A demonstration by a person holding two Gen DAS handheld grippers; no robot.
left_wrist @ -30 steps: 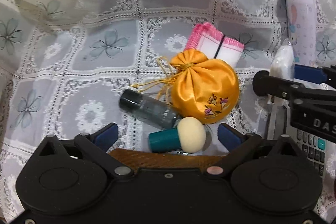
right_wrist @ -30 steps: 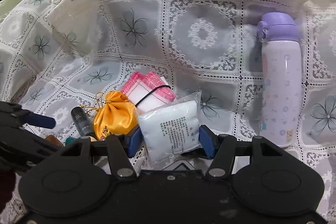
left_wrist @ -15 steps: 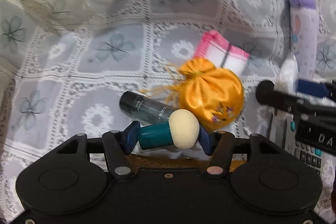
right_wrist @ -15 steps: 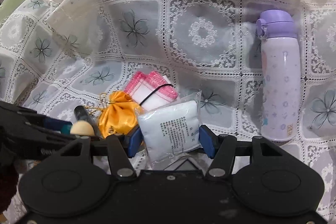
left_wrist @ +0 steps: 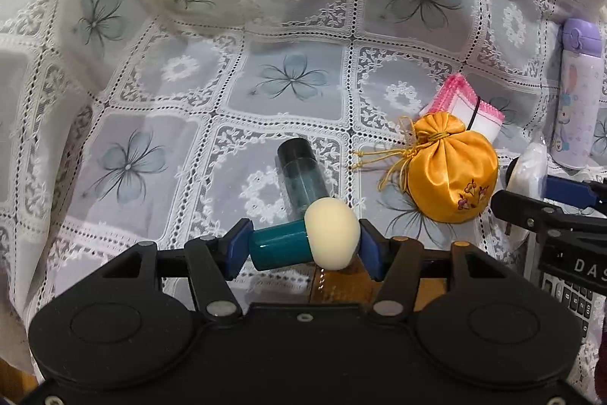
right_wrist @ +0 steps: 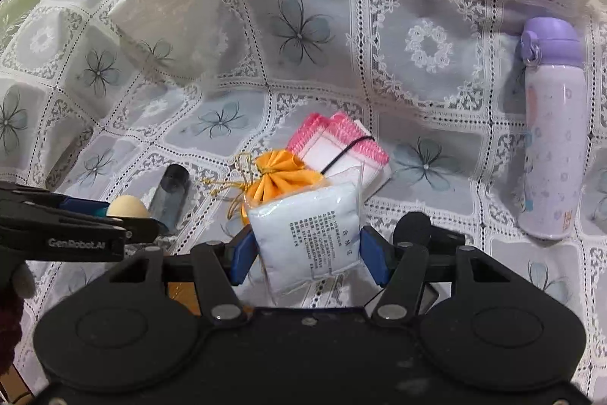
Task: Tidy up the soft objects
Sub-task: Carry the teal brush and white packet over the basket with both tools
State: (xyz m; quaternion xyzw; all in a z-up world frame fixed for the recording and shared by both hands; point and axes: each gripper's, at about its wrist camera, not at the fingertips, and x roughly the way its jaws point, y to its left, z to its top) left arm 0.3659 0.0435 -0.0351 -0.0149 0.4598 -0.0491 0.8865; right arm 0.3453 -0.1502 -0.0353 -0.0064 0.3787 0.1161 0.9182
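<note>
My left gripper (left_wrist: 303,249) is shut on a sponge applicator (left_wrist: 303,241) with a teal handle and a cream foam head, lifted off the cloth. My right gripper (right_wrist: 307,255) is shut on a white padded packet (right_wrist: 309,234) in clear plastic with printed text. On the lace tablecloth lie an orange satin drawstring pouch (left_wrist: 451,173), a folded white cloth with pink edging (left_wrist: 468,103) under a black band, and a dark clear tube (left_wrist: 303,177). In the right wrist view the left gripper (right_wrist: 125,215) shows at the left edge with the cream foam head (right_wrist: 127,207).
A lilac flask (right_wrist: 550,154) lies at the right. A calculator (left_wrist: 569,295) sits at the lower right of the left wrist view, under the right gripper (left_wrist: 531,192). The tablecloth (left_wrist: 288,78) rises in folds at the back. A brown wooden surface (left_wrist: 341,285) shows beneath my left fingers.
My left gripper closed on the sponge applicator and lifted it off the cloth, shifting left. My right gripper kept hold of the white packet and rose slightly.
</note>
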